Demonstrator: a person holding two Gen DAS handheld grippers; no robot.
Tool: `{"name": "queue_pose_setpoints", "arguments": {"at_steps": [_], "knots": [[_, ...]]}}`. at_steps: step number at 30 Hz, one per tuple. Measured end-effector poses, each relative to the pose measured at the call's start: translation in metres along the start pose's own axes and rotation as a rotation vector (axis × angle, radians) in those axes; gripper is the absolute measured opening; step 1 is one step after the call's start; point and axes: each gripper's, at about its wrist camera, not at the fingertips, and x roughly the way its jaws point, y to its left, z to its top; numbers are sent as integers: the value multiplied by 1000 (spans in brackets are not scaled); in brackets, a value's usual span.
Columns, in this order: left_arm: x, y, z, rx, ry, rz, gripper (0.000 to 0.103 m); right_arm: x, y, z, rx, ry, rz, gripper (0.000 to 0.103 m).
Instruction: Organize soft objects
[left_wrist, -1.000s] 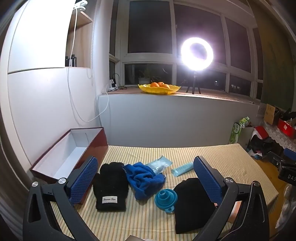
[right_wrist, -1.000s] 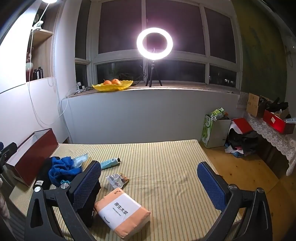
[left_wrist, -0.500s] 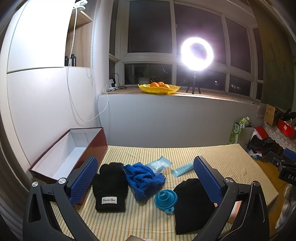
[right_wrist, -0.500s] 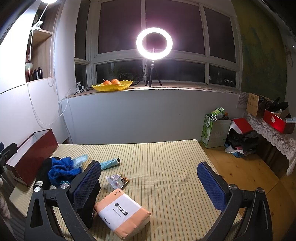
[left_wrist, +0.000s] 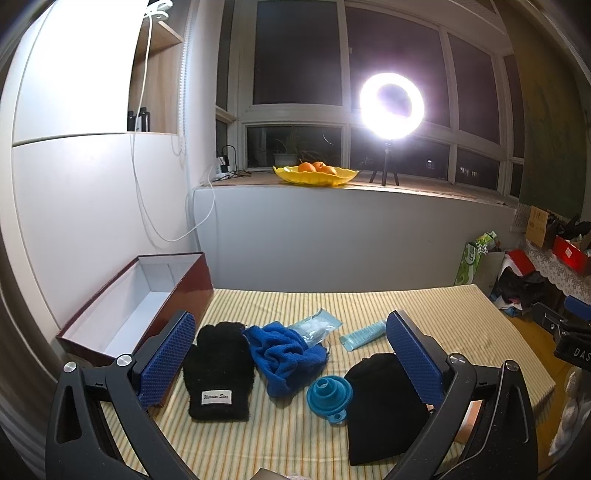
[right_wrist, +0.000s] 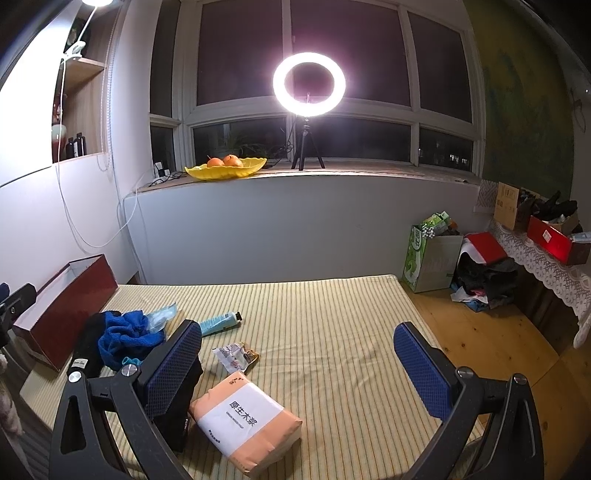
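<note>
Nothing is sorted yet. The red box (left_wrist: 122, 317) is sitting empty at the desk's (right_wrist: 332, 332) left edge. A black glove (left_wrist: 218, 373), blue cloth (left_wrist: 284, 354) and black pouch (left_wrist: 380, 402) are lying beside it. Left tongs (left_wrist: 291, 365) and right tongs (right_wrist: 295, 373) are hovering wide open, holding nothing.

on the worktop (left_wrist: 424, 299), the box (left_wrist: 122, 314) sits far left; glove (left_wrist: 218, 369), towel (left_wrist: 284, 354), funnel (left_wrist: 328, 395) and pouch (left_wrist: 380, 398) run rightward beside it.
</note>
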Motion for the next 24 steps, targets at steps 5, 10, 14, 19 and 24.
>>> {"name": "queue_pose_setpoints", "arguments": {"at_steps": [5, 10, 14, 19, 24], "knots": [[0, -1, -1, 0, 1, 0, 103, 0, 0, 0, 1, 1, 1, 103], [-1, -1, -1, -1, 5, 0, 103, 2, -1, -3, 1, 8, 4, 103], [0, -2, 0, 0, 5, 0, 103, 3, -1, -3, -1, 12, 2, 103], [0, -3, 0, 1, 7, -1, 103, 3, 0, -4, -1, 12, 2, 103], [0, -3, 0, 1, 7, 0, 103, 4, 0, -4, -3, 16, 3, 103]]}}
